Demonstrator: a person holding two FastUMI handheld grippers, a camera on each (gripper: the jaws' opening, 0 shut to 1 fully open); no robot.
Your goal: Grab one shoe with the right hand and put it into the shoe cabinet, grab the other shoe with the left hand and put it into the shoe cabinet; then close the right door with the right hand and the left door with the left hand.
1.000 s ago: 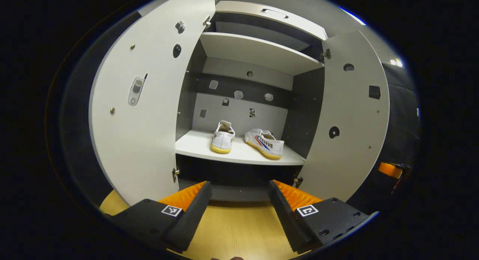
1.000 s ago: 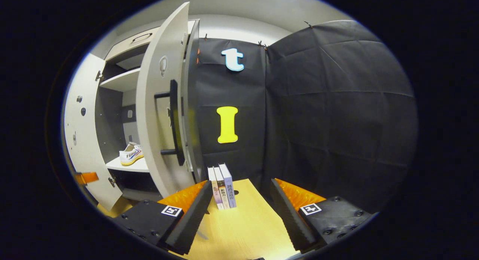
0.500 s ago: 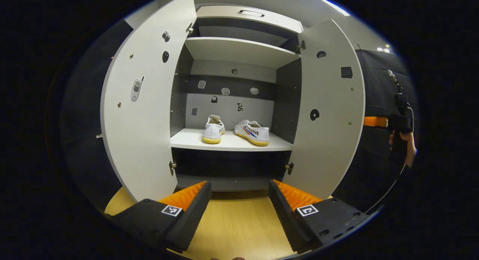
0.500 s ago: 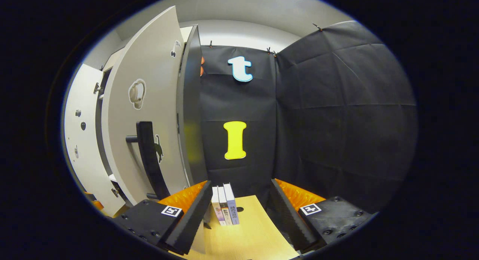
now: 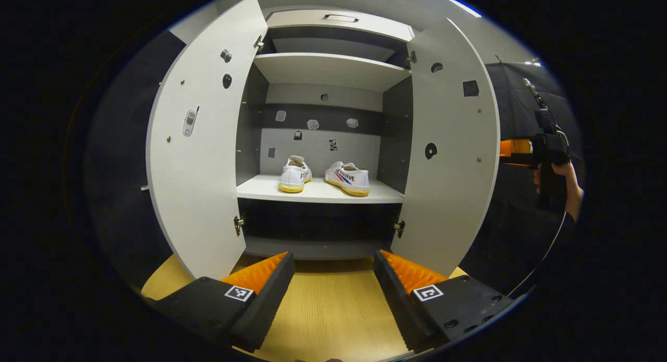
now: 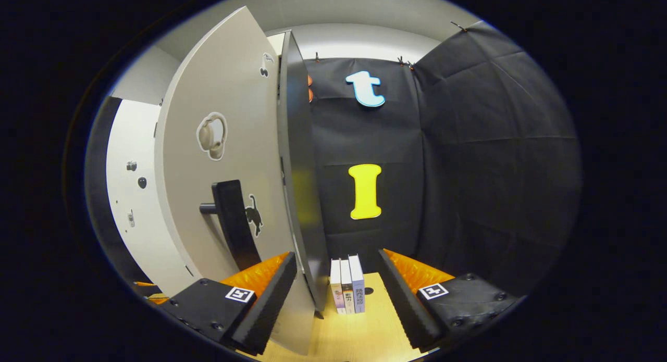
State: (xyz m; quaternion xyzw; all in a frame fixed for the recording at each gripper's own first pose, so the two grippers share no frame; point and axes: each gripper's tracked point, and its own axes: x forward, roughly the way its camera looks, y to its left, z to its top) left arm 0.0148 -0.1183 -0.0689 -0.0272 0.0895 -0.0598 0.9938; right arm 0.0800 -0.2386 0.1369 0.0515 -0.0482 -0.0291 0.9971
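Observation:
Two white shoes with yellow soles, one (image 5: 294, 174) heel-on and one (image 5: 348, 178) side-on, stand on the middle shelf (image 5: 318, 191) of the shoe cabinet. Both doors hang open: the left door (image 5: 200, 143) and the right door (image 5: 451, 148). My left gripper (image 5: 333, 294) is open and empty, low over the wooden floor in front of the cabinet. My right gripper (image 6: 333, 299) is open, behind the right door (image 6: 229, 159), its left finger close to the door's dark handle (image 6: 234, 221). In the left gripper view, a hand holds the right gripper (image 5: 544, 153) beyond the right door.
Three books (image 6: 347, 285) stand upright on the wooden surface (image 6: 359, 336) against the black cloth wall, between my right gripper's fingers. An upper shelf (image 5: 328, 70) and a drawer front (image 5: 338, 21) sit above the shoes. The cabinet's dark side panel (image 6: 302, 185) stands beside the door.
The left gripper has backed away from the cabinet, which looks smaller and more centred. The right gripper has swung round behind the right door; the shoe has left its view.

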